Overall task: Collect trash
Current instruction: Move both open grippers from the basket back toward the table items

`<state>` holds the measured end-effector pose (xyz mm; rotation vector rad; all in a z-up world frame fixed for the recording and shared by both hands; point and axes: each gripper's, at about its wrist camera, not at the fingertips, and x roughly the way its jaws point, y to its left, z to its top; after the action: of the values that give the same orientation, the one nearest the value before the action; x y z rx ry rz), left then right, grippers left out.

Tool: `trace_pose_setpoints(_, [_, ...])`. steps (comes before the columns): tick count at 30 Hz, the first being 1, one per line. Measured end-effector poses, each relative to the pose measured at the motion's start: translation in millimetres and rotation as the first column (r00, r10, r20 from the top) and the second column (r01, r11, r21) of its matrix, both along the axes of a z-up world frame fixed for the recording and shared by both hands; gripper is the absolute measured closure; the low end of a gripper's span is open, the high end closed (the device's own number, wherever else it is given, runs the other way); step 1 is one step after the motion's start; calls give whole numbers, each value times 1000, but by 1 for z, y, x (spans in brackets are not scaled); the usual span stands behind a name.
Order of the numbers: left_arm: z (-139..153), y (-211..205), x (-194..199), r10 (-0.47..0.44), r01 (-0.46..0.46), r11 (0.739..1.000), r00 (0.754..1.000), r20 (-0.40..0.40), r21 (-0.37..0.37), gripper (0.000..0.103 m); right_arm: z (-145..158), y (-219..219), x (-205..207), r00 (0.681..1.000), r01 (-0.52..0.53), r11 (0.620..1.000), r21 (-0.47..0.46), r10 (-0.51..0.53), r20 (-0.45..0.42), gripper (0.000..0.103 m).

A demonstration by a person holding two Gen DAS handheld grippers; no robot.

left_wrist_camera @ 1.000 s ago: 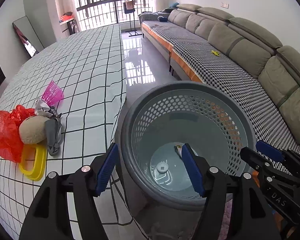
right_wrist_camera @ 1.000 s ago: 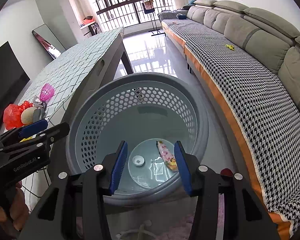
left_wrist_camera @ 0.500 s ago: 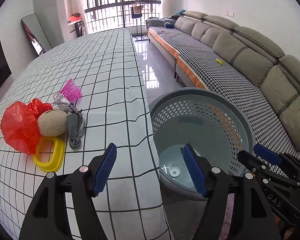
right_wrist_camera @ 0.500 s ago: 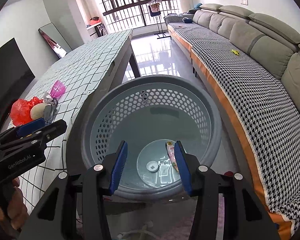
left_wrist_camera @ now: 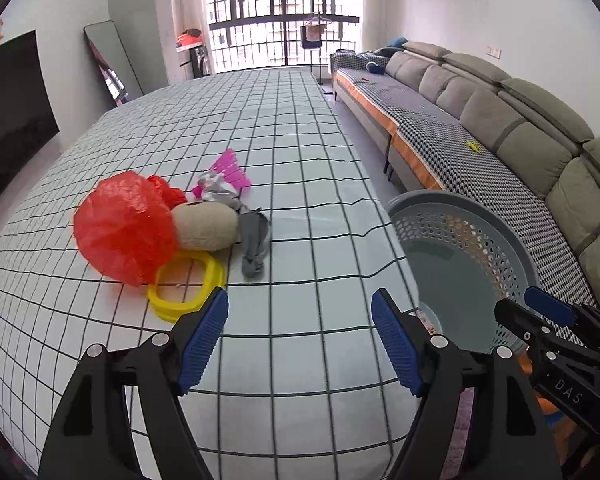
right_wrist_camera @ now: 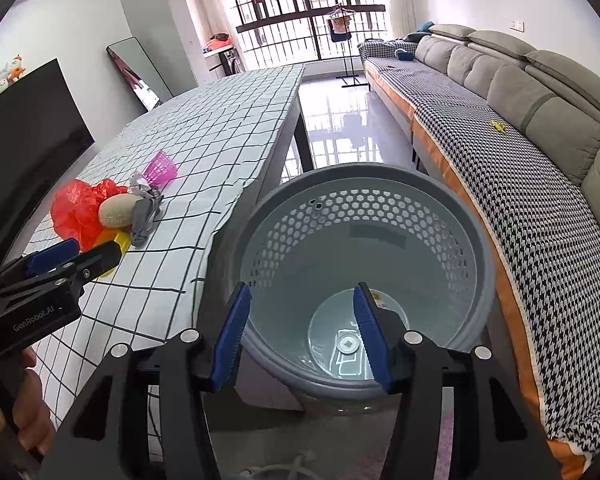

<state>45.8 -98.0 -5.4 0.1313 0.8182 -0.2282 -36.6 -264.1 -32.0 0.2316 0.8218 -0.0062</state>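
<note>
trash pile (left_wrist_camera: 172,224) on table (left_wrist_camera: 300,152) | basket (right_wrist_camera: 364,264) on floor right of table | sofa (right_wrist_camera: 540,128) right of basket

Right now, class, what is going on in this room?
A person is clearing trash off a table with two grippers. The left gripper hangs over the cloth near a pile: red bag, yellow ring, grey rag. The right gripper hangs over the bin. Both jaws are open and empty.

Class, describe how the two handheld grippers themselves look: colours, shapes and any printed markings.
Both are matte black plastic with angular arms and silver screw heads. The left gripper and right gripper each carry two ribbed blue finger pads. White lettering reads "GenRobot.AI" on the left gripper's side and "DAS" on the right's. A bare hand grips the left one.
</note>
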Motion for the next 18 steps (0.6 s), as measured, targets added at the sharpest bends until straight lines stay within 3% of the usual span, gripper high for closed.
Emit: trace_pose_setpoints(18, [-16, 118, 8, 207, -207, 978, 978, -12, 8, 28, -4, 108, 47, 977, -211, 977, -15, 211, -6, 49])
